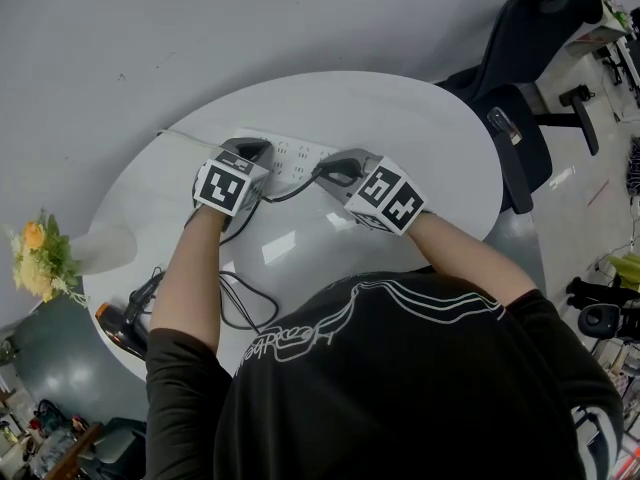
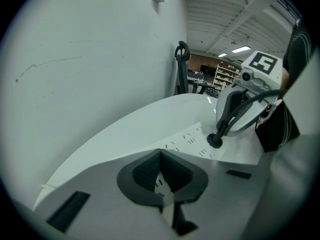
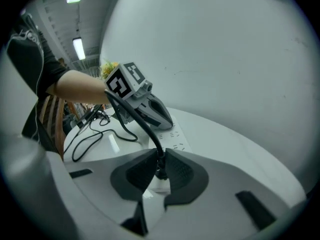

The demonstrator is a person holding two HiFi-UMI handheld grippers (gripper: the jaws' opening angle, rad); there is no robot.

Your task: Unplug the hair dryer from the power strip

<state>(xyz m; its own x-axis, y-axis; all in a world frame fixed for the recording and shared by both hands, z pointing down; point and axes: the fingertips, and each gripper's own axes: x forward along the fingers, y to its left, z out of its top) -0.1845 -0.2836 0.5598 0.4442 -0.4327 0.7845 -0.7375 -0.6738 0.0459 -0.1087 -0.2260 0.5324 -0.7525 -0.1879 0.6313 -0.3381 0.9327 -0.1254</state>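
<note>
**Current step: grip on plug made, pull not yet done.**

1. The strip [image 1: 295,153] lies flat on the table [image 1: 400,118], just above centre in the head view. The dryer [image 1: 125,330] lies at the lower left of that view, near the table edge and well apart from the strip. Its cord [image 3: 135,119] runs across the table to the strip.

2. My right gripper [image 3: 160,166] is closed narrow on the plug [image 3: 160,173]. In the right gripper view the black plug neck stands between the two pads at centre frame, with the cord rising from it toward the upper left. In the left gripper view the plug is at right of centre and looks to be still seated in the strip.

3. My left gripper [image 2: 160,154] has its tips together with nothing between them. It is over the left end of the strip, whose white face and slots show through the gap behind the tips. I judge it is placed to hold the strip down. I cannot confirm contact.

**Next move:**

- Keep the left tips pressing on the strip.
- Draw the right gripper straight up along the pins, away from the strip face.
- Do not pull sideways, and do not pull by the cord alone. The grip sits high on the neck, so it may slip.
</note>
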